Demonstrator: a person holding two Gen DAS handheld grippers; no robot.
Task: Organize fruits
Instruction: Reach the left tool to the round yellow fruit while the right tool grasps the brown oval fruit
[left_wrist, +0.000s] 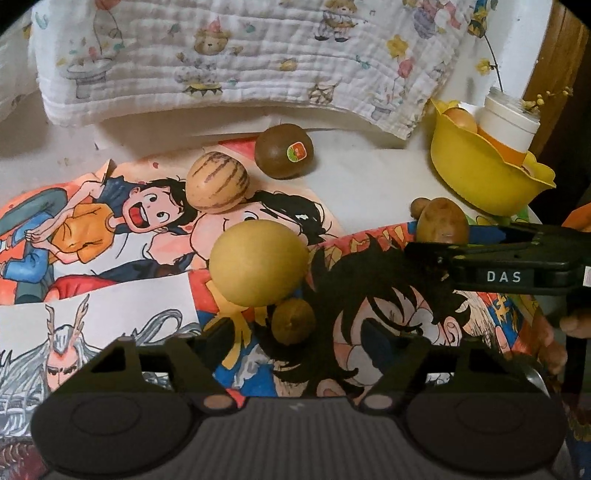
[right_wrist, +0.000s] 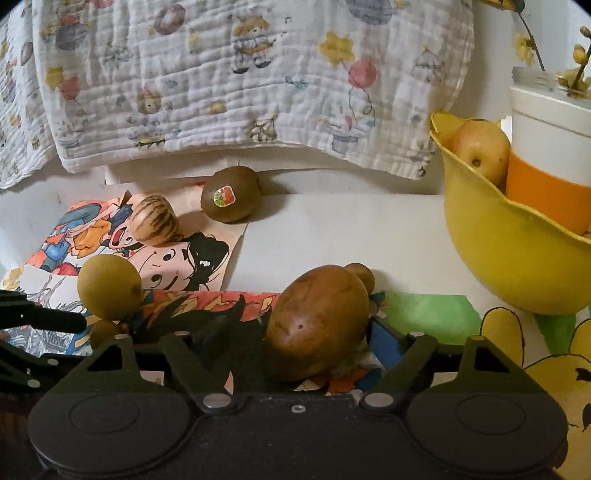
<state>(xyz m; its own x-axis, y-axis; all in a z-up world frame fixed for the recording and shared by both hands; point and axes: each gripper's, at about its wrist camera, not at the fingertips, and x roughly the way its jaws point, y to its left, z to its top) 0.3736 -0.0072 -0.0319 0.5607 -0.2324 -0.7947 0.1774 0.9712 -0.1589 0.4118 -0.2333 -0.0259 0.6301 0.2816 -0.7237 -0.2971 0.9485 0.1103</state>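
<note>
Yellow bowl (right_wrist: 509, 266) holding one fruit (right_wrist: 482, 151) — five (left_wrist: 258, 258) loose on worktop (right_wrist: 332, 236); both tongs (left_wrist: 284, 354) (right_wrist: 295, 350) part-open, gripping nothing.

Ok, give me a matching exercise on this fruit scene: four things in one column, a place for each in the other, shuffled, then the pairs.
Things
1. kiwi with sticker
2. striped fruit
3. apple
4. large brown fruit

Places
A. inside the yellow bowl, beside the white and orange cup
B. right in front of the right gripper, nearest its camera
C. at the back, on the edge of a drawing just below the hanging printed cloth
D. on the cartoon drawing, beside the laughing face

Pairs: 1-C, 2-D, 3-A, 4-B
</note>
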